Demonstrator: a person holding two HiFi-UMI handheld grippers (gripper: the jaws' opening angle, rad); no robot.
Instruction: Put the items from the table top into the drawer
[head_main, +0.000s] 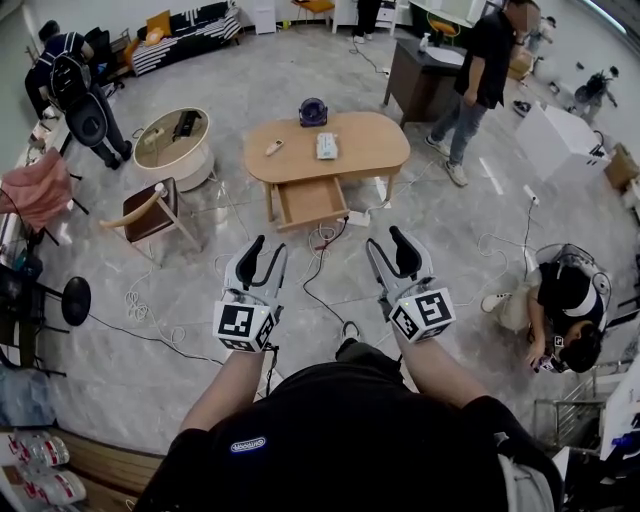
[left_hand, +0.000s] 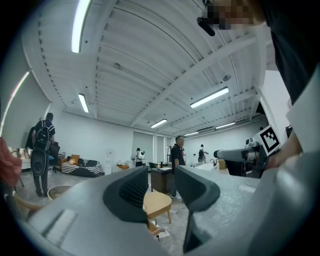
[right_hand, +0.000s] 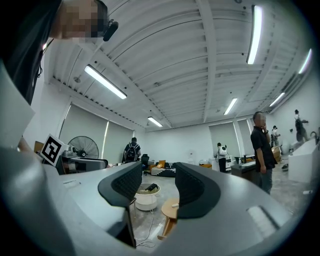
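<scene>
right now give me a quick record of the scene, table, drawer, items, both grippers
table: oval light wooden table, ahead of the person
drawer: wooden drawer under it, pulled open
on top: dark purple round object, white rectangular pack, small pale stick-shaped item
left gripper: fingers apart, empty, short of the table
right gripper: fingers apart, empty, short of the table

Far ahead of both jaws, the drawer (head_main: 311, 202) stands pulled open under the oval wooden surface (head_main: 370, 140), which carries a dark round item (head_main: 313, 111), a white flat pack (head_main: 327, 146) and a small pale piece (head_main: 274, 148)
</scene>
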